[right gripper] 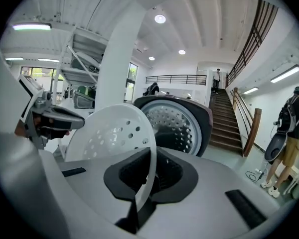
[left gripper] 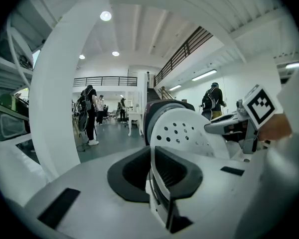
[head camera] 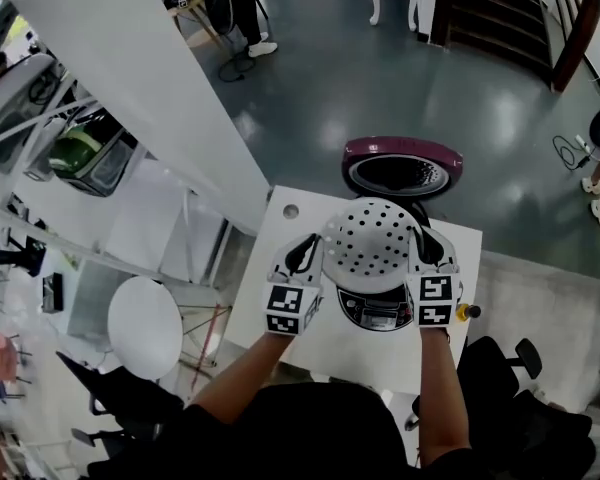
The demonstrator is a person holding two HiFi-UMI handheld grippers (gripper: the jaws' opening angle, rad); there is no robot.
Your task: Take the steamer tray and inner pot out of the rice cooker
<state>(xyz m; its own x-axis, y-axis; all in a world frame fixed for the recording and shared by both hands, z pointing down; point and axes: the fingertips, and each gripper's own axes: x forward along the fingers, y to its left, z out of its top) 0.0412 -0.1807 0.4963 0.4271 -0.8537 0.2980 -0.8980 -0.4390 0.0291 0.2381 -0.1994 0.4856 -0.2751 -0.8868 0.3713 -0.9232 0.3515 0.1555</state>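
Above the rice cooker point(head camera: 380, 311): steamer tray point(head camera: 370, 243) held.
I read left gripper point(head camera: 307, 255) and right gripper point(head camera: 426, 252) each clamped on its rim, jaws nearly together; tray seemingly airborne.

White steamer tray point(head camera: 370, 243), dotted with small round holes. Maroon rice cooker lid point(head camera: 402, 150), silvery perforated inside. Black cooker front panel point(head camera: 378, 313). White desk point(head camera: 280, 230). White left gripper point(head camera: 310, 251) and right gripper point(head camera: 425, 248), black-and-white square markers on each; dark grey fingers point(left gripper: 177, 171). Glossy grey-green floor point(head camera: 380, 78). Yellow knob point(head camera: 467, 312).
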